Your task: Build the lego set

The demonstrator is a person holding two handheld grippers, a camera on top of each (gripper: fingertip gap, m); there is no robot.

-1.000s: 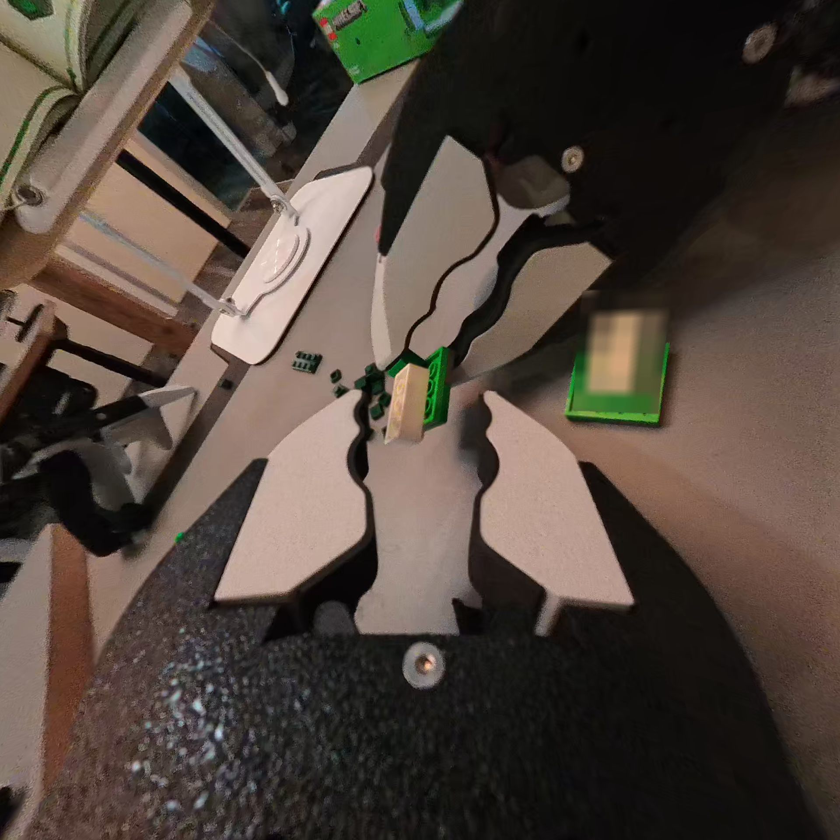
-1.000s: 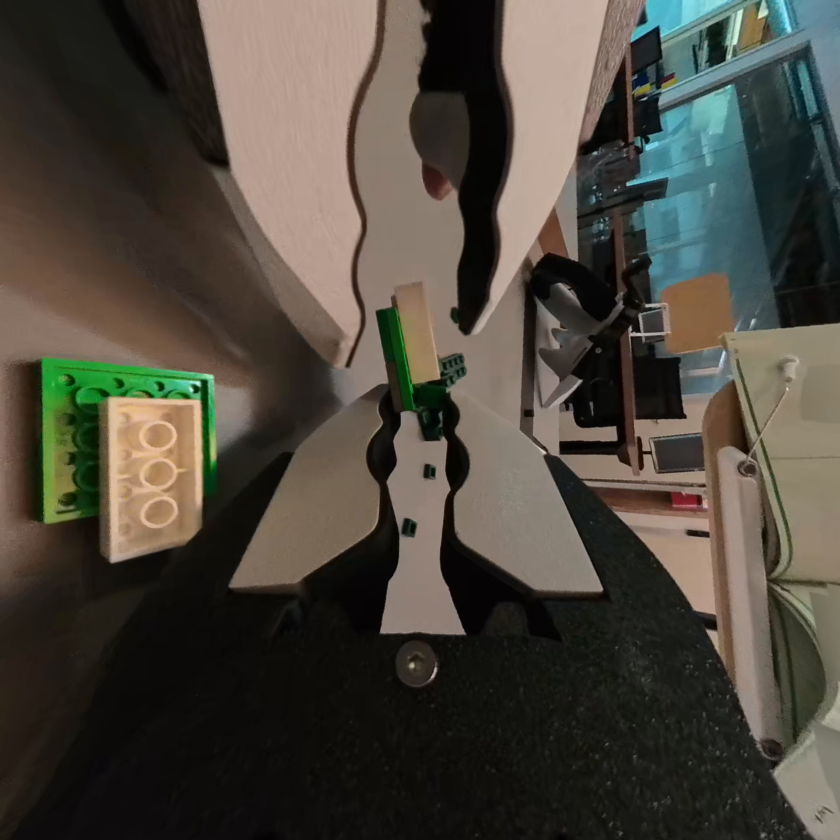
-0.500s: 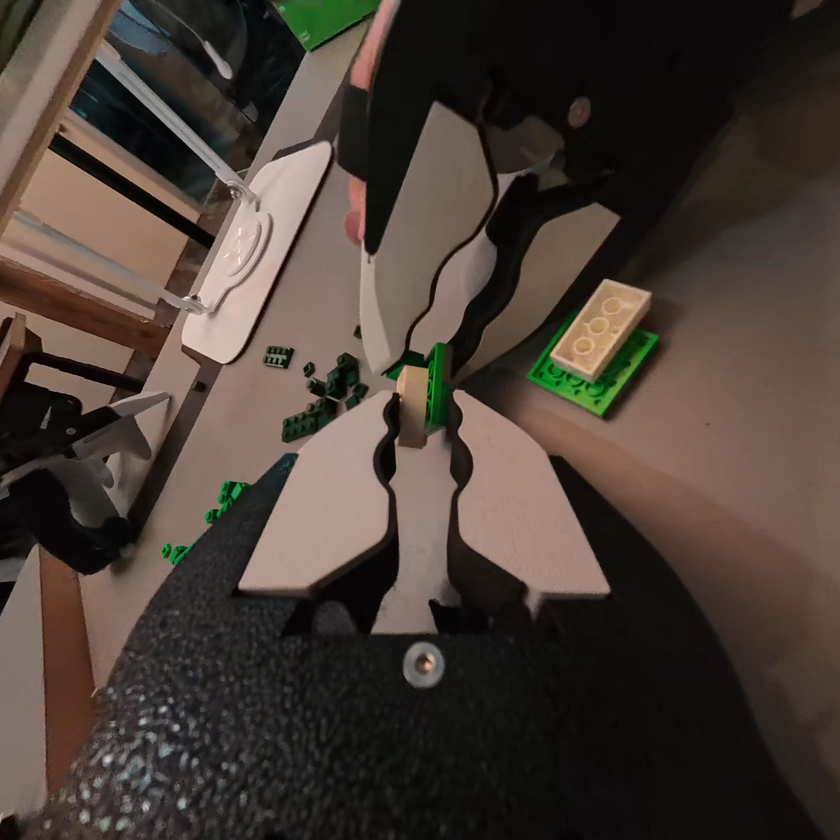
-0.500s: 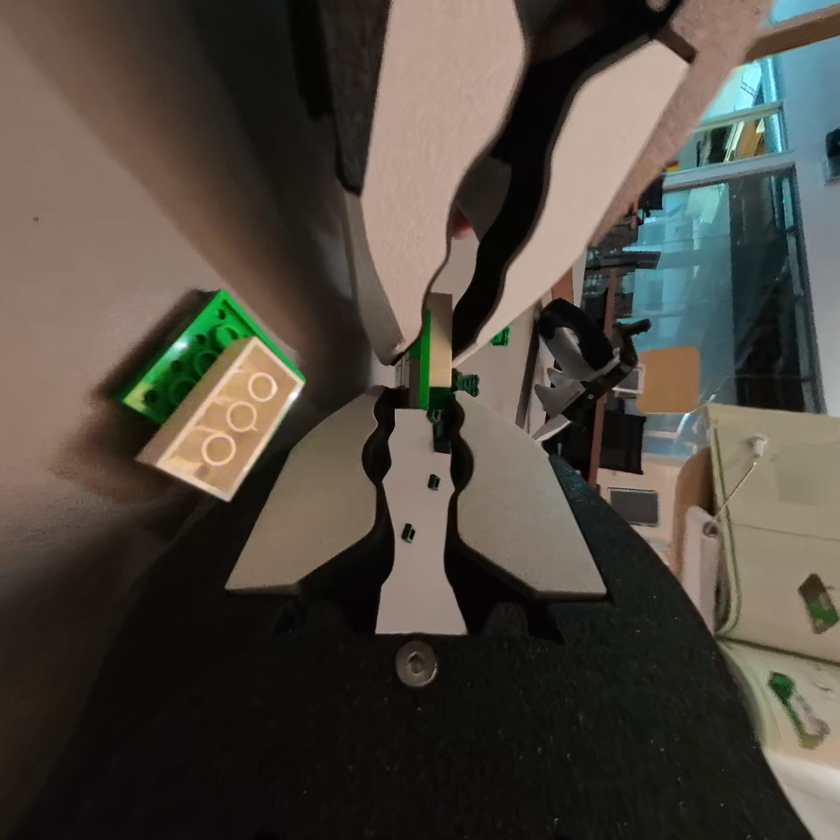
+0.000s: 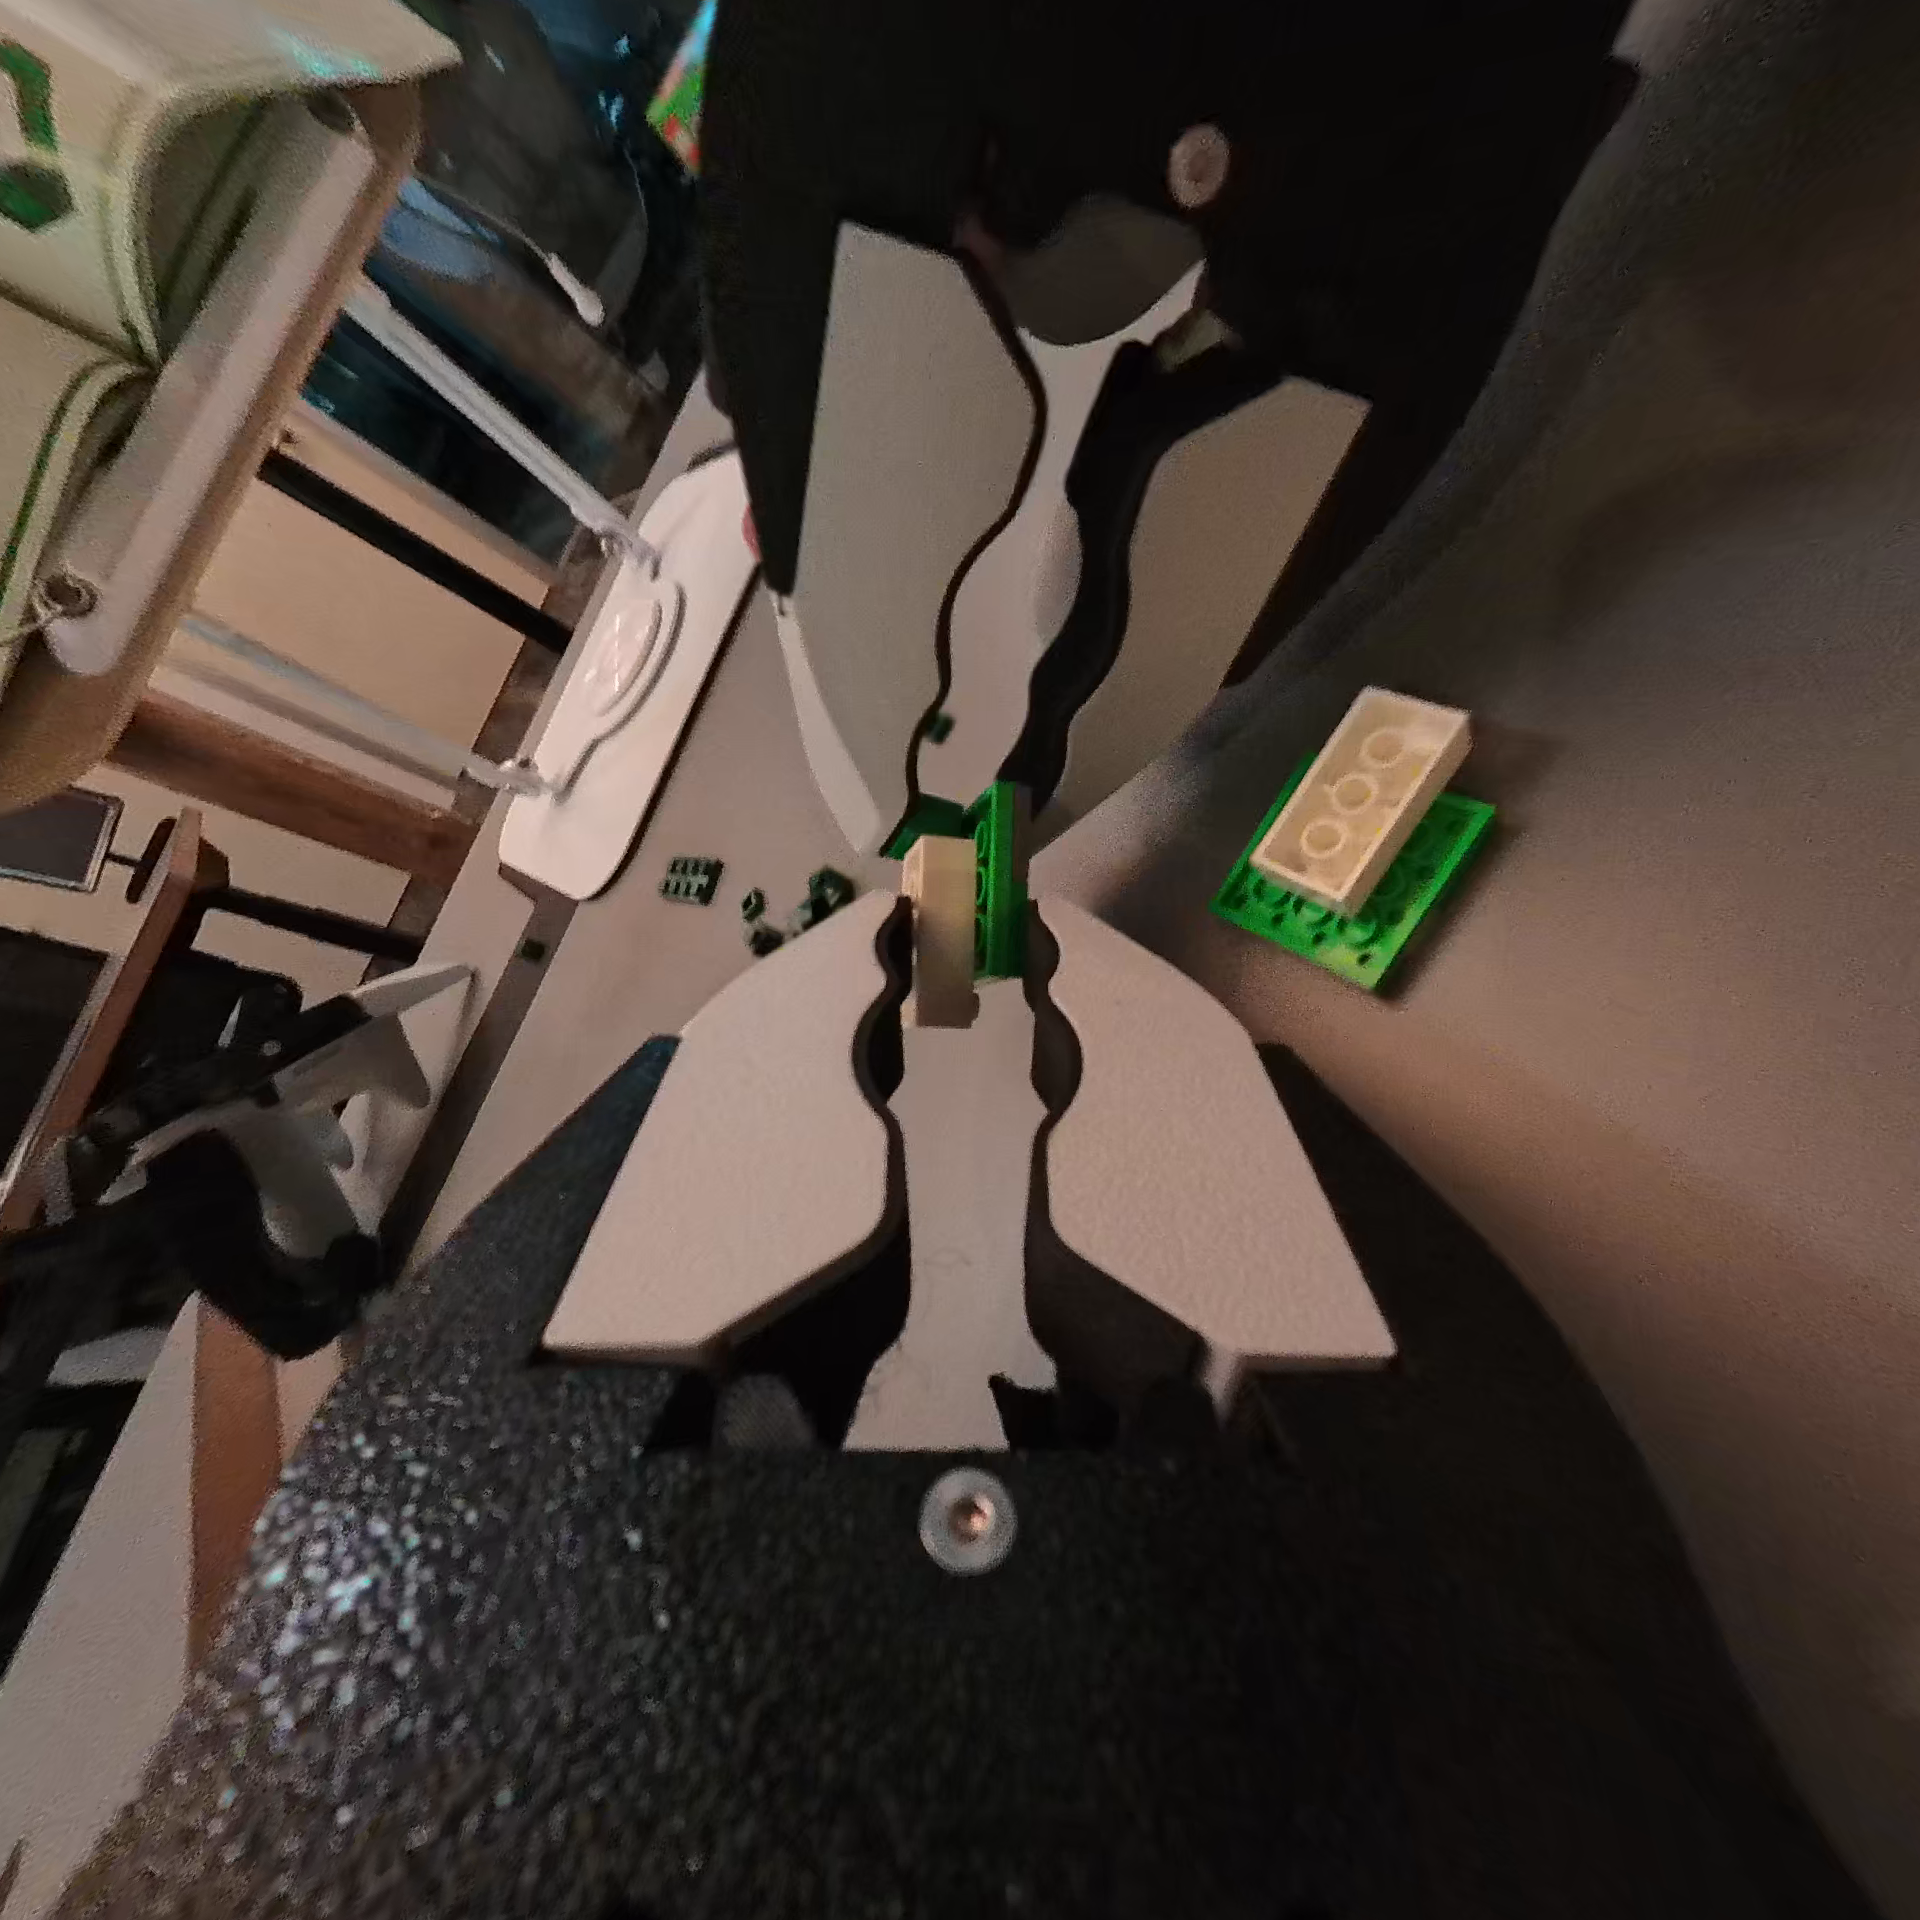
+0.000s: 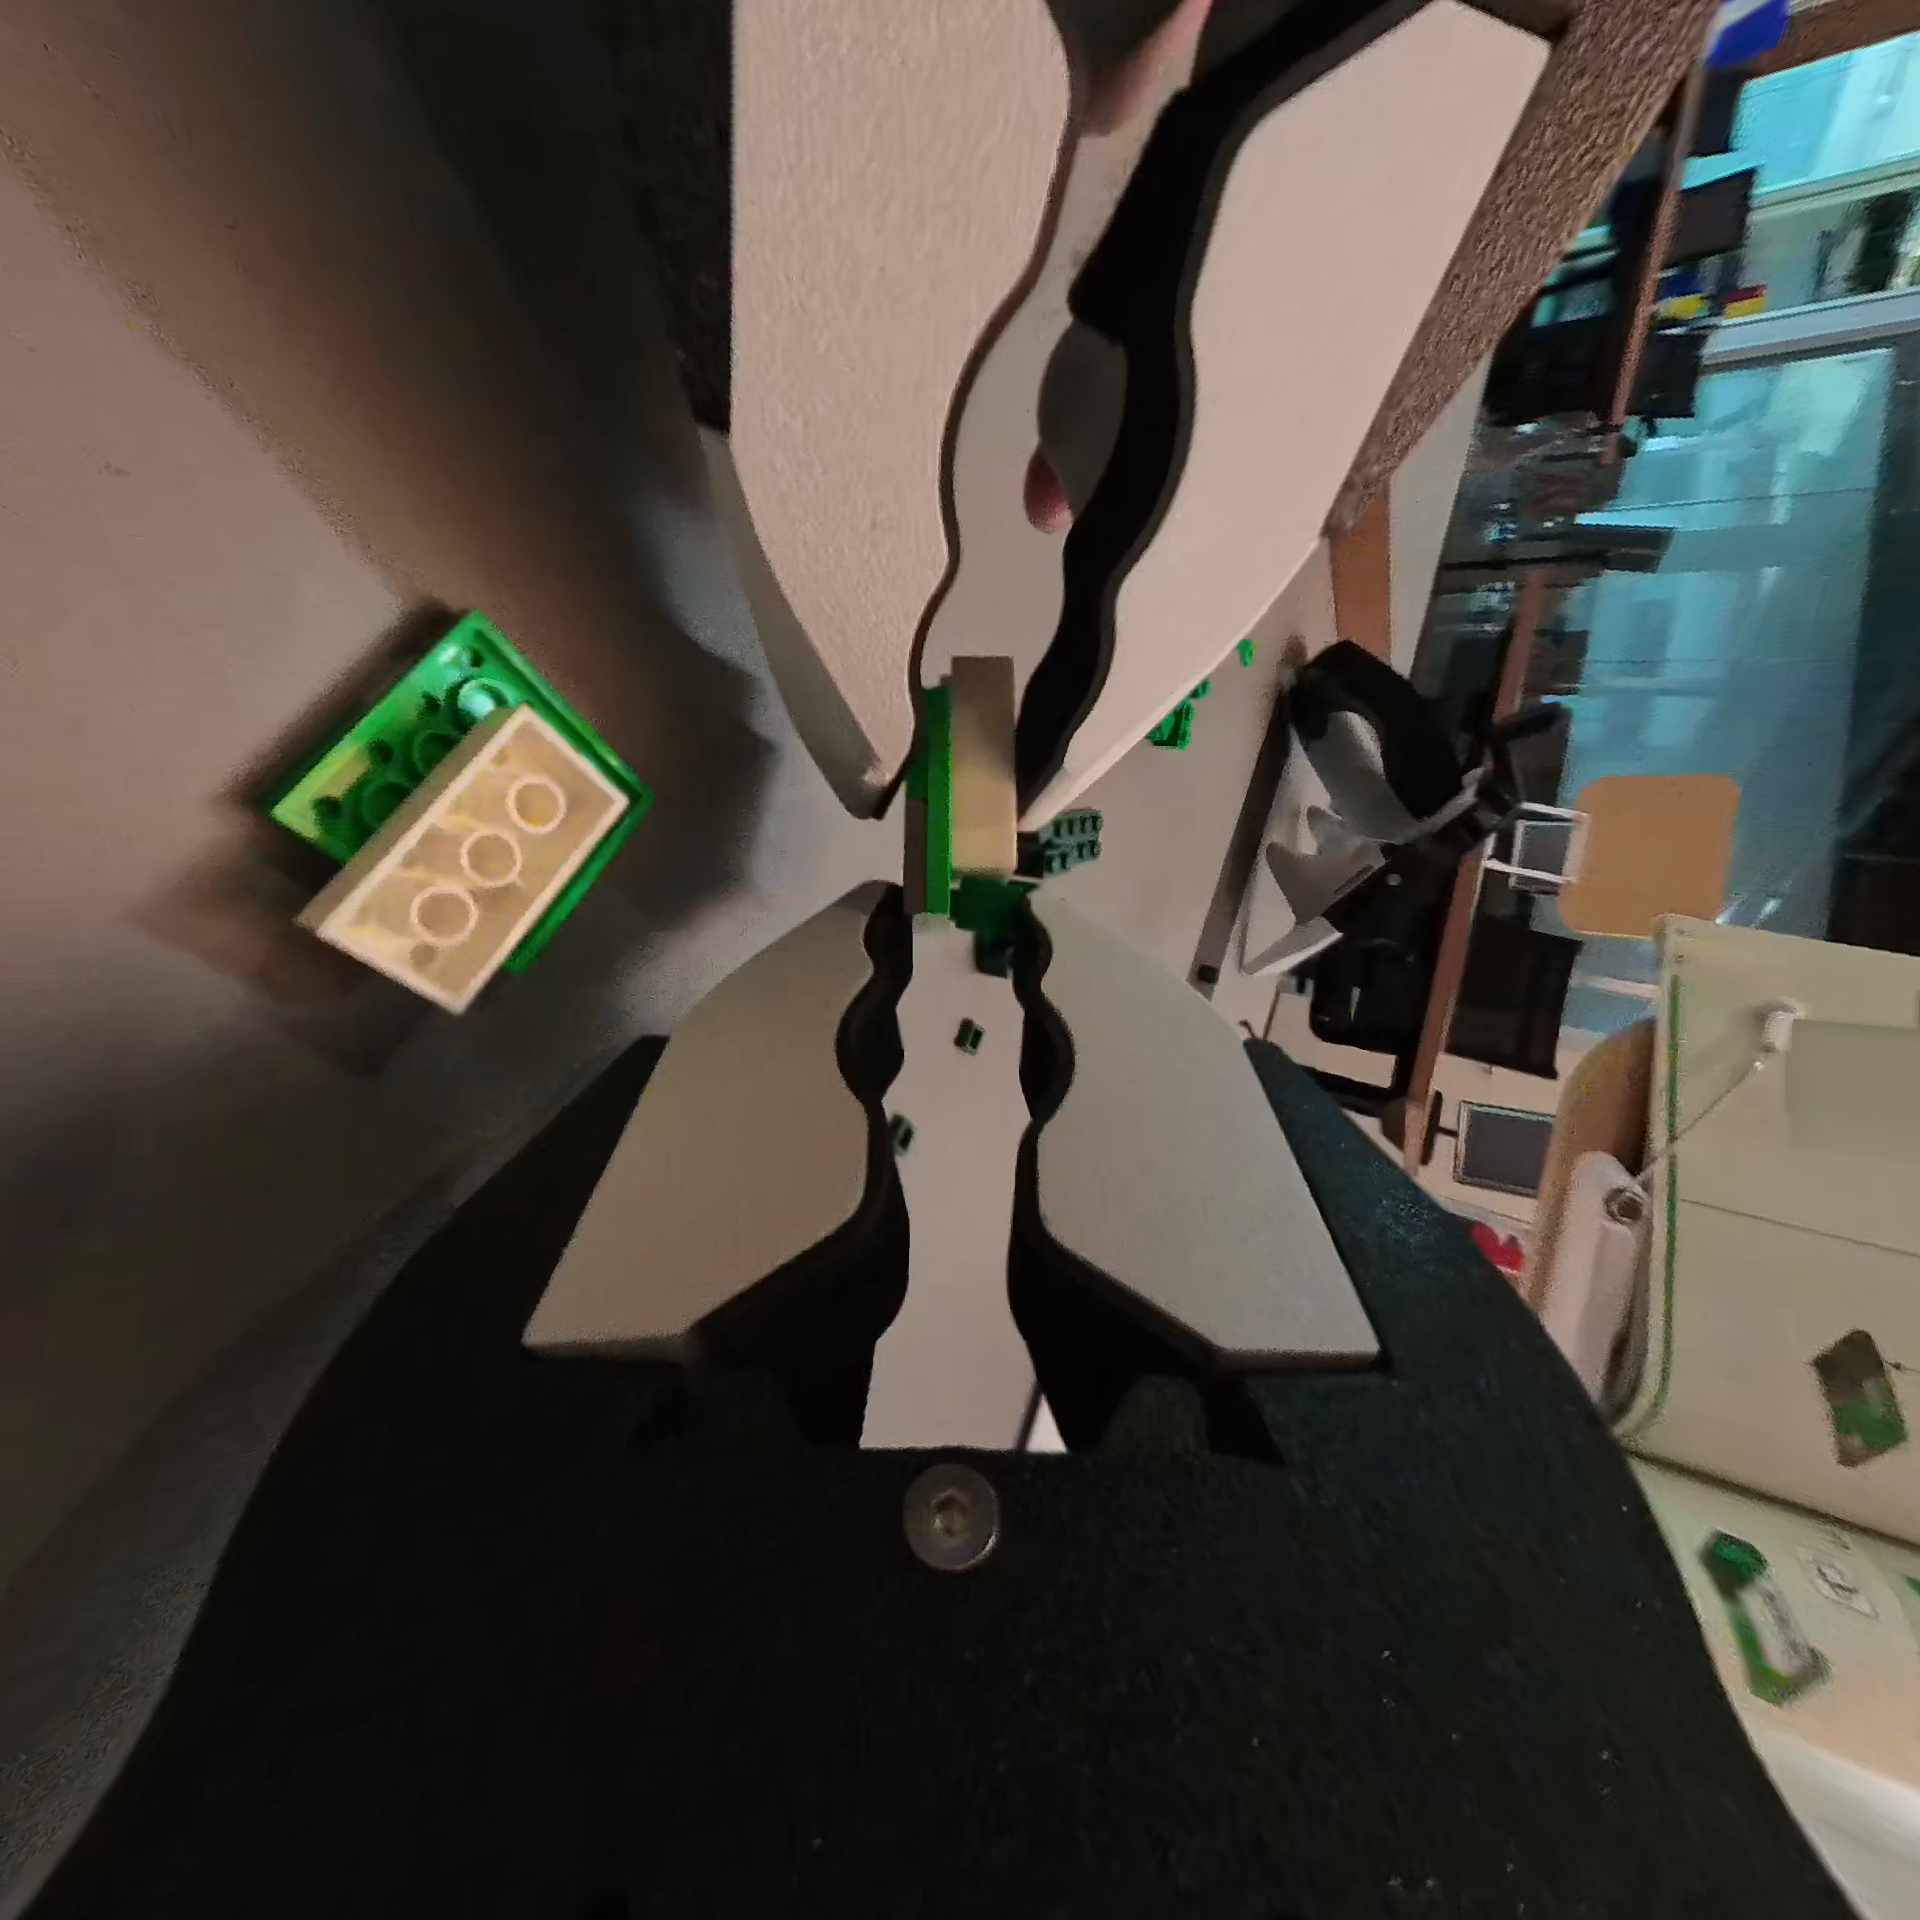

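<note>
A small assembly, a cream brick point(image 5: 940, 935) stuck on a bright green plate point(image 5: 1000, 883), is held on edge above the table between both grippers. My left gripper point(image 5: 966, 914) is shut on its near end. My right gripper point(image 5: 966, 816) comes in from the far side, tip to tip, and is shut on the other end. In the right wrist view my right gripper point(image 6: 961, 904) clamps the green plate point(image 6: 935, 790) and cream brick point(image 6: 982, 769), and the left gripper point(image 6: 956, 800) grips from above. A second green plate point(image 5: 1361, 935) with a cream brick point(image 5: 1361, 821) on it lies on the table.
Loose dark green pieces point(image 5: 800, 909) lie scattered on the table behind the grippers. A white flat stand base point(image 5: 623, 717) sits near the table edge. Another gripper-like device point(image 5: 312, 1091) is parked off the table's side. A pale box point(image 6: 1766, 1143) stands at the right. The grippers are tip to tip, or close to it.
My left gripper was open in front of the assembly a second ago and has closed on it. The right gripper has kept its hold. Both grippers have turned somewhat with the assembly.
</note>
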